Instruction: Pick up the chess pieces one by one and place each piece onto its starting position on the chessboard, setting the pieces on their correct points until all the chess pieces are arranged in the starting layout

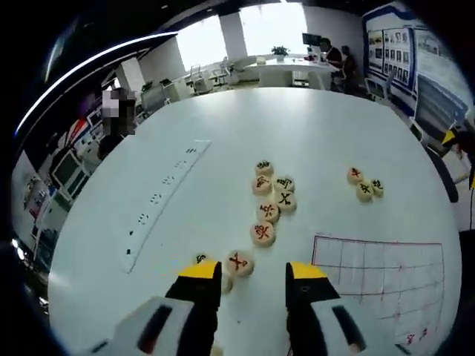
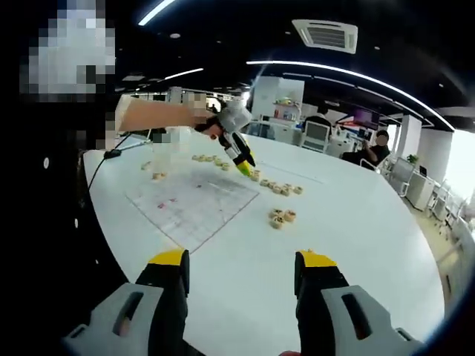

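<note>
White worktop (image 1: 334, 126) carries the pieces; the nearest piece (image 1: 239, 262) lies just ahead of the left gripper (image 1: 252, 278), whose jaws gape empty. Closing there could nudge its neighbour. Right gripper (image 2: 241, 271) hangs open, empty. I count 5 stacked in line, 3 apart, beside 1 board (image 1: 386, 274).

The left gripper (image 1: 252, 278) is hovering over a white table (image 1: 319, 126) with its jaws standing apart and nothing between them. A piece (image 1: 239, 262) marked in red is lying just ahead of the left jaw. Beyond it, a column of pieces (image 1: 269, 199) is running away from the camera. A trio of pieces (image 1: 365, 184) is sitting well apart to the right. The chessboard (image 1: 382, 276) is lying at lower right, its red grid showing. A white power strip (image 1: 165, 202) is stretching along the left.
</note>
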The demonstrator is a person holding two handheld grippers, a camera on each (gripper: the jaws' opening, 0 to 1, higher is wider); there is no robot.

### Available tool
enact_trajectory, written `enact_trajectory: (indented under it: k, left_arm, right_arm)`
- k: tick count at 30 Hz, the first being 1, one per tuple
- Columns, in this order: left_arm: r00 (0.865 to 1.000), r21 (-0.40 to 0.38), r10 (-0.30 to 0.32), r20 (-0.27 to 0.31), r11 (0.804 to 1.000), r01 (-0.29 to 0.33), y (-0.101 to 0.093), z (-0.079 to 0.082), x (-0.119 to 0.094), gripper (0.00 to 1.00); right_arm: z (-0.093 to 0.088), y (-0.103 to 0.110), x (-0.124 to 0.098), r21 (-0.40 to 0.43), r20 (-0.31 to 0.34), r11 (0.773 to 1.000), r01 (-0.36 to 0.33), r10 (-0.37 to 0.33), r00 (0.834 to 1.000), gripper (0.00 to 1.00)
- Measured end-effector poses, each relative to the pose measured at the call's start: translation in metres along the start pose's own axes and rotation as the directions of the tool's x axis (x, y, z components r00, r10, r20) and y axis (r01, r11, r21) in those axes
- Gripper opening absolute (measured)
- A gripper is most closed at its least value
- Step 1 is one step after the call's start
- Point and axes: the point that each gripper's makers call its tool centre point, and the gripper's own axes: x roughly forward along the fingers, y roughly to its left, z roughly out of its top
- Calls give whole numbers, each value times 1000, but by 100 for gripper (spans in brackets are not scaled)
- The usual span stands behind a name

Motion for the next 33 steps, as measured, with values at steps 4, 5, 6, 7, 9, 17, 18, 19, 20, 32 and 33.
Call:
enact_trajectory:
  k: [4, 5, 6, 7, 9, 17, 18, 19, 20, 32, 33]
  left_arm:
    - [1000, 6, 17, -17, 1000, -16, 0, -1, 10, 32]
    - [1000, -6, 12, -24, 1000, -13, 0, -3, 12, 32]
    - [1000, -24, 2, -31, 1000, -3, -1, -5, 13, 32]
    - [999, -34, 0, -38, 999, -2, 0, -7, 15, 32]
    - [999, -42, 6, -42, 999, -8, 4, -10, 16, 32]
    - [999, -66, 9, -32, 998, -11, 10, -10, 18, 32]
    - [1000, -90, -2, -22, 996, 0, 10, -9, 21, 32]
    - [1000, -99, -3, -23, 995, 1, 10, -9, 22, 31]
    - [1000, -103, -5, -20, 995, 3, 10, -9, 23, 30]
    - [1000, -189, 8, 5, 982, -7, 11, -2, 20, 20]
    - [1000, -191, 10, 11, 982, -8, 10, 0, 17, 20]
  right_arm:
    - [-1, -2, -1, 7, -2, 1000, 9, -9, 1000, 57]
    - [-1, -2, -2, 8, -2, 1000, 9, -9, 1000, 57]
    - [-1, -2, -2, 10, -1, 1000, 10, -10, 1000, 57]
    - [-1, -2, -2, 11, -1, 1000, 10, -10, 1000, 57]
    - [-2, -2, -2, 11, -3, 1000, 12, -12, 1000, 57]
    - [-2, -2, 0, 11, -6, 1000, 7, -6, 1000, 57]
    - [-2, -2, 1, 11, -6, 1000, 5, -5, 1000, 57]
    - [-2, -2, 2, 12, -6, 1000, 6, -6, 1000, 57]
    - [-2, -2, 2, 12, -6, 1000, 6, -6, 1000, 57]
    - [-1, -1, 2, 14, 0, 1000, 6, -6, 1000, 57]
    - [-1, -1, 2, 13, 1, 1000, 4, -4, 1000, 57]
